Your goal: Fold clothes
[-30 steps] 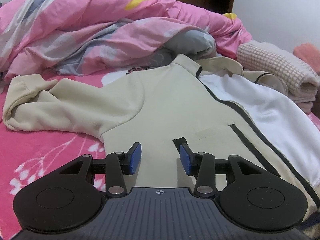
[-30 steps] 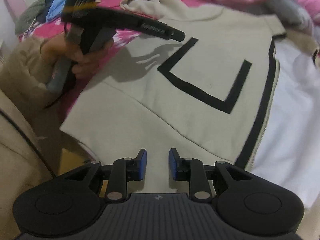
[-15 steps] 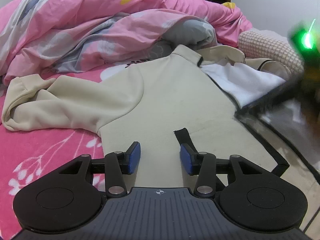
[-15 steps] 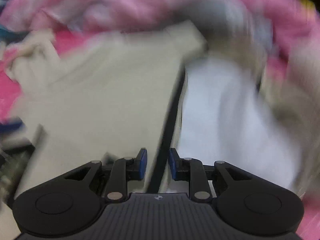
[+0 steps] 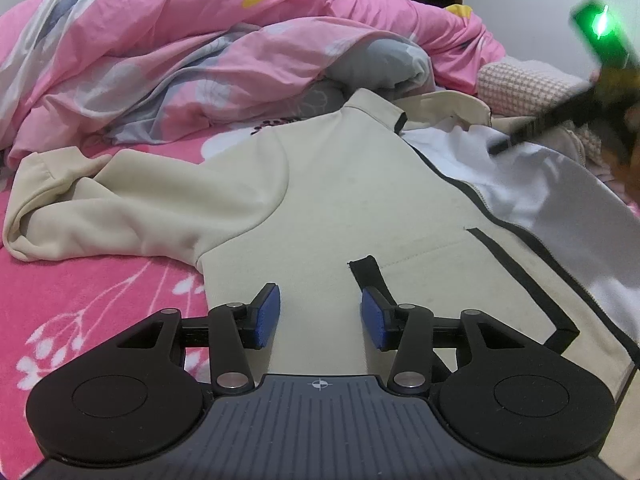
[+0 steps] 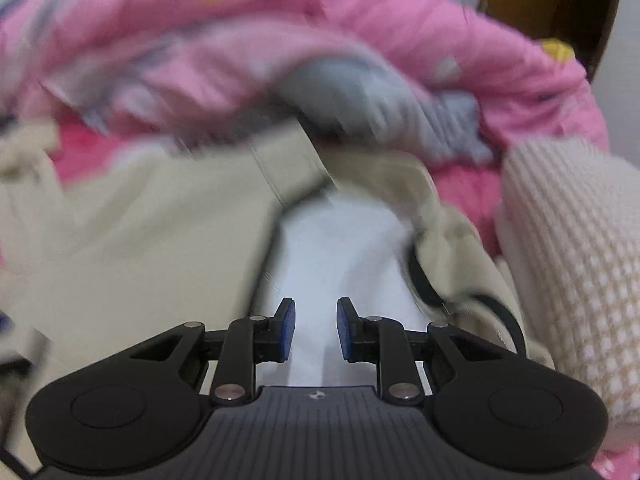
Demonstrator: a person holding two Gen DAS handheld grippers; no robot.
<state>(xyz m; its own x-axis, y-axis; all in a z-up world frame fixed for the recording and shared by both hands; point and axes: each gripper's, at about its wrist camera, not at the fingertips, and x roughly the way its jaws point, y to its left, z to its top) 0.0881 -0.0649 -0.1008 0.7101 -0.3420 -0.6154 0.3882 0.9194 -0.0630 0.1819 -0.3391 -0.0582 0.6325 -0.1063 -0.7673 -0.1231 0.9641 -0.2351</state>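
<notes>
Left gripper [image 5: 319, 316] gapes empty over the matte cream jacket [image 5: 340, 200]; right gripper [image 6: 311, 329] is closing on nothing above its smooth white lining [image 6: 344, 248].

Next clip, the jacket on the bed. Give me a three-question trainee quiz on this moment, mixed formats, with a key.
1. True or false: the left gripper has the jacket clamped between its pads.
2. Multiple choice: what lies under the right gripper? A) the pink quilt B) the jacket's white lining C) bare floor
3. Fill in: the jacket's front is ____ , with the black zip edge beside the lining.

Key: 1 false, its jaws stand apart above the cloth, nothing between them. 2 B; its jaws are closing, nothing between them yet. 3 open.
</notes>
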